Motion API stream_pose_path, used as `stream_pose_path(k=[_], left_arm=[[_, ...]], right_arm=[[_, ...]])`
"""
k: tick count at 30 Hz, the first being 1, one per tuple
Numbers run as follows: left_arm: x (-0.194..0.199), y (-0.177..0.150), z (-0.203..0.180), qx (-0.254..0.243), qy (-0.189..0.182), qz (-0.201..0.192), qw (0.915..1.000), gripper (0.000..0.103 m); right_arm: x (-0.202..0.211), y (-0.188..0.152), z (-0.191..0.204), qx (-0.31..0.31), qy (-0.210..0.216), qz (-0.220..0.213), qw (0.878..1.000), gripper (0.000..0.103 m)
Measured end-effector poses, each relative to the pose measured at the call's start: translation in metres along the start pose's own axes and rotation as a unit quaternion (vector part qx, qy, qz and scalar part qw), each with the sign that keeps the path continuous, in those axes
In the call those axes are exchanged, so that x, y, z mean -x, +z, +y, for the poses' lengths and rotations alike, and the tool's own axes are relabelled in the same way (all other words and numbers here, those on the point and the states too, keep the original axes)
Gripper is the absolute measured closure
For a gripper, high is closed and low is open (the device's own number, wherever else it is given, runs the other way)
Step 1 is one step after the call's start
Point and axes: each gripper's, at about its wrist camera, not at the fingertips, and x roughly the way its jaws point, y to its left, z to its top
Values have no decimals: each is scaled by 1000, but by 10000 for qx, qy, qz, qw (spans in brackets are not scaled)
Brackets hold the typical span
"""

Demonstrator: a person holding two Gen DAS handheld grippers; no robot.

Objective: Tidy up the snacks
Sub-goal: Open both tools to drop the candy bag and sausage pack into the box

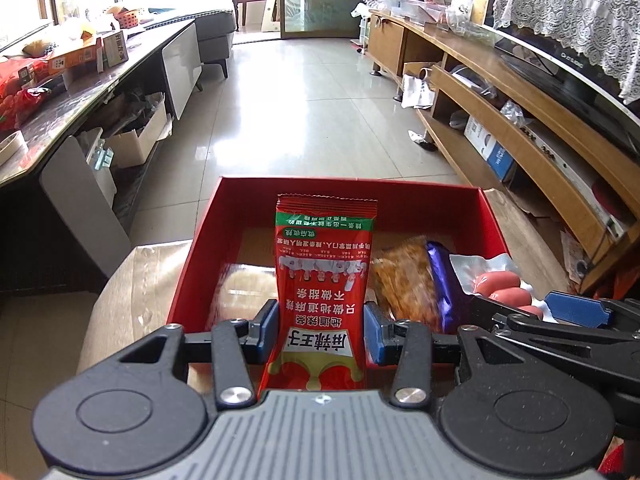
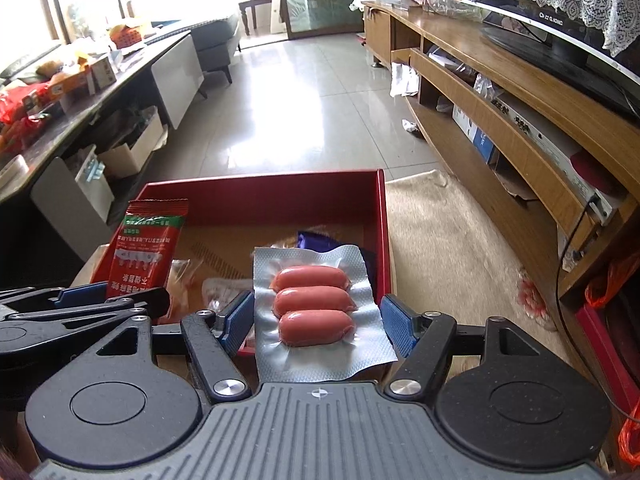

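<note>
Left gripper (image 1: 322, 326) pinching red snack packet (image 1: 325, 280), right gripper (image 2: 316, 322) clamped on sausage pack (image 2: 316, 308), both over red box (image 1: 348, 192).

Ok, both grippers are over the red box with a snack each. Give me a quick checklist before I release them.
1. Left gripper clamped on the red spicy-strip packet: ok.
2. Right gripper holding the sausage pack: cannot tell; the pads sit at the pack's edges.
3. Both snacks above the red box interior: ok.
4. Free floor in the box: ok, cardboard bottom shows behind the orange snack bag and purple wrapper.
5. Grippers apart from each other: ok, though close.
</note>
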Motion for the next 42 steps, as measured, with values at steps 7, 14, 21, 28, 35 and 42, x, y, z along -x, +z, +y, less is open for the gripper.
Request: stream_pose_path(k=[7, 14, 21, 28, 35, 42], left_arm=[[-25, 13, 1, 29, 160, 32, 9999, 64], [-47, 20, -1, 9, 294, 106, 9995, 65], [-67, 18, -4, -7, 358, 276, 9990, 65], [-74, 16, -2, -11, 446, 321, 9985, 64], [-76, 17, 1, 59, 554, 410, 9976, 59], [-75, 17, 7, 190, 567, 506, 9969, 53]], right_arm=[[-24, 12, 2, -1, -14, 46, 10000, 28], [-44, 14, 2, -86, 19, 69, 9999, 28], [-61, 11, 0, -121, -19, 132, 9998, 28], [-65, 13, 8, 170, -219, 31, 9996, 27], [-70, 14, 12, 355, -229, 24, 9991, 26], [-71, 14, 14, 394, -237, 28, 9989, 26]])
